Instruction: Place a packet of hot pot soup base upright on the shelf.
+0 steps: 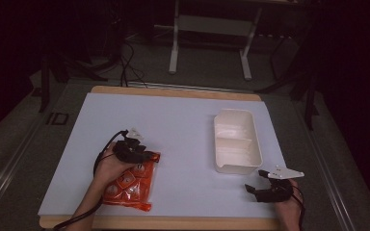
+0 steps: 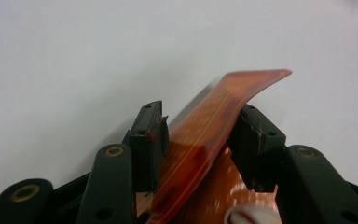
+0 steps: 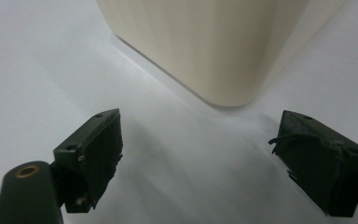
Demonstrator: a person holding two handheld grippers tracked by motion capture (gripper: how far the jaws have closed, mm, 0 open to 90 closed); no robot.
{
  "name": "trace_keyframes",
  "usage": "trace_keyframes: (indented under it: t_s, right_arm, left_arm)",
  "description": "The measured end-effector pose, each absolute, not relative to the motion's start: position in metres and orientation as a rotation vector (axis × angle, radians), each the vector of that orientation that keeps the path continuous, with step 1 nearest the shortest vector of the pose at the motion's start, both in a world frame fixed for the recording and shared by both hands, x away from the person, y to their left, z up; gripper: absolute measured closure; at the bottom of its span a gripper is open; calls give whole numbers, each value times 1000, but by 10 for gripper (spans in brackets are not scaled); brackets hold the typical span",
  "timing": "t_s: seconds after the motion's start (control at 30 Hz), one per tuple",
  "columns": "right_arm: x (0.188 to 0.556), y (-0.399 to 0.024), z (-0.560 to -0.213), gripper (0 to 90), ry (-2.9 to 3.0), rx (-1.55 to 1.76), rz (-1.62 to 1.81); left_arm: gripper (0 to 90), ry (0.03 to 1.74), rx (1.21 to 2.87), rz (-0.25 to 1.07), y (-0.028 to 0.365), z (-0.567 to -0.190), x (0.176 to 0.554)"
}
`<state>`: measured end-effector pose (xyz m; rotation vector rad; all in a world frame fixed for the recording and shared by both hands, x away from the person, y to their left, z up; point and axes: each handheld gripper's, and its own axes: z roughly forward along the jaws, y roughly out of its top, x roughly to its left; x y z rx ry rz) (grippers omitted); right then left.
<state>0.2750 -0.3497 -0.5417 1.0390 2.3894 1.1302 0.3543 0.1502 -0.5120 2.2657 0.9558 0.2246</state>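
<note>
An orange snack packet (image 1: 130,185) lies flat on the white sheet at the front left. My left gripper (image 1: 145,157) sits at the packet's far end. In the left gripper view the packet's sealed edge (image 2: 214,116) stands up slanted between the two pads, and my left gripper (image 2: 198,128) is open around it without a firm pinch. My right gripper (image 1: 254,180) rests at the front right, open and empty. It points at the near corner of a white two-compartment tray (image 1: 236,168). The tray's wall (image 3: 205,46) rises just beyond my right gripper (image 3: 200,154).
A white sheet (image 1: 173,120) covers the wooden table, whose front edge (image 1: 173,224) runs along the bottom. Both tray compartments hold nothing. Behind the table stand a metal frame's white legs (image 1: 174,53) and dark floor with cables.
</note>
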Motion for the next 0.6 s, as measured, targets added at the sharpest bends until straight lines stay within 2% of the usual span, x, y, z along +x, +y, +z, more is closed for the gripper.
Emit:
trace_keyframes:
  t_s: [0.13,0.4,0.43,0.6]
  right_arm:
    - [275,-349,-542,144,2395,1039,1130]
    - [275,-349,-542,144,2402,1037,1131]
    - [275,-349,-542,144,2400,1036,1131]
    - [275,-349,-542,144,2402,1036,1129]
  left_arm:
    - [564,936,2327,224,136,-519,361]
    - [712,906,2370,201,138,-520,367]
    - [761,905,2407,232,136,-521,369]
    - [855,857,2502,312,127,-517,369]
